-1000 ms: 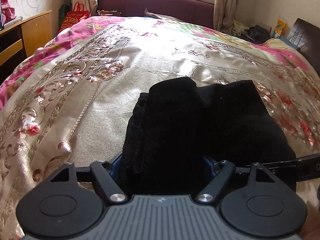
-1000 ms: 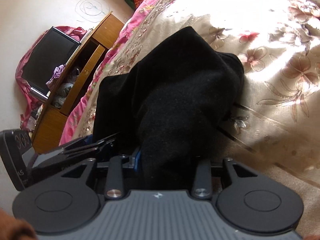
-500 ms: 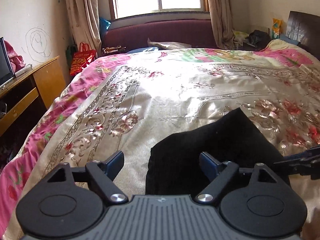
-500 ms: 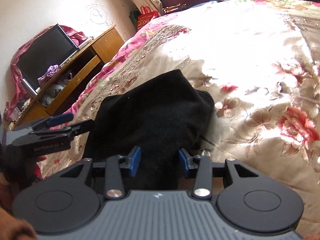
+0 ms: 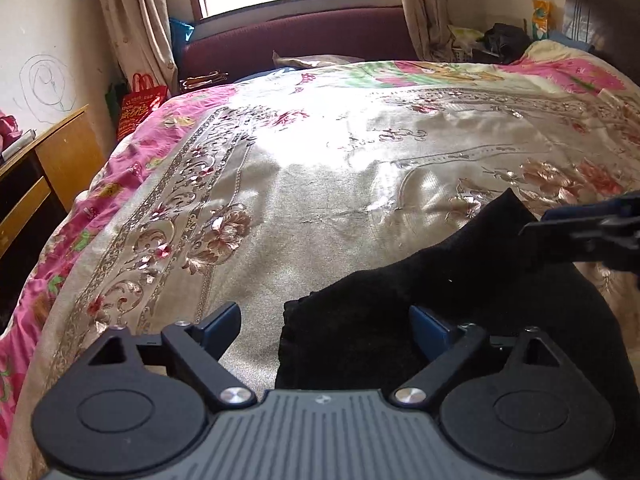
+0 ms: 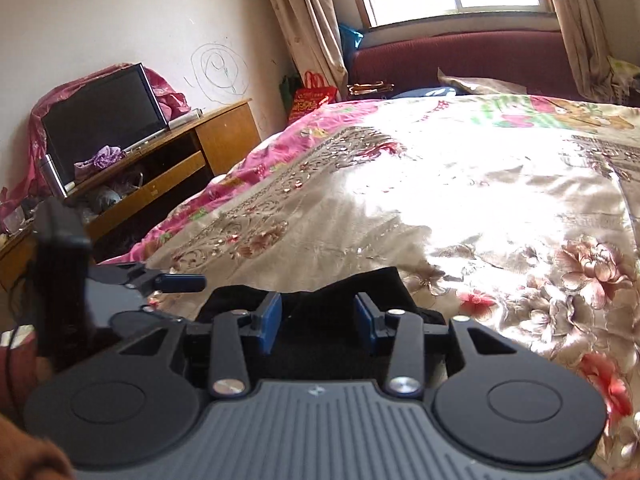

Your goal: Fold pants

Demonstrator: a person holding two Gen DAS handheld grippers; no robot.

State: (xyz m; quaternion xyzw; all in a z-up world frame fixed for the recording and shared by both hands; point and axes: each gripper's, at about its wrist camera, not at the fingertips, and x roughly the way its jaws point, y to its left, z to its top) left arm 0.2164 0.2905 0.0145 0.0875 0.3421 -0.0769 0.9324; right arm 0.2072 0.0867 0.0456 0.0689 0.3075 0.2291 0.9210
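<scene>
- Far left in the right wrist view: wooden TV stand against the wall, dark screen on top, well apart from the work.
- Left of centre: satin floral bedspread covering the bed, bare and smooth ahead of both tools; good landing ground for a fold.
- Left gripper: jaws opening, spread very wide, blue pads clear of cloth; only the near left edge of the black pants lies between and below them, nothing pinched.
- Black pants bunched in a low dark heap at the near edge of the bedspread, just in front of both tools, one pointed corner reaching toward the flowers on the right.
- Right gripper: pads partly apart with a clear gap, hovering over the pants, no cloth pinched as far as the view shows.
- Judged step: release after a fold, clearing away from the heap.
- To do it well: lift both tools straight off so no pad drags a layer and undoes the fold.
- Check the edges before the next grasp; the heap looks lumpy, not flat, so likely worth smoothing or re-squaring.
- For a further fold, take two matching corners, one per tool, and pinch every layer at each.
- Carry both corners level and together, laying them down onto the cloth rather than dropping.
- Risk: black on black hides layers; easy to catch only the top one.
</scene>
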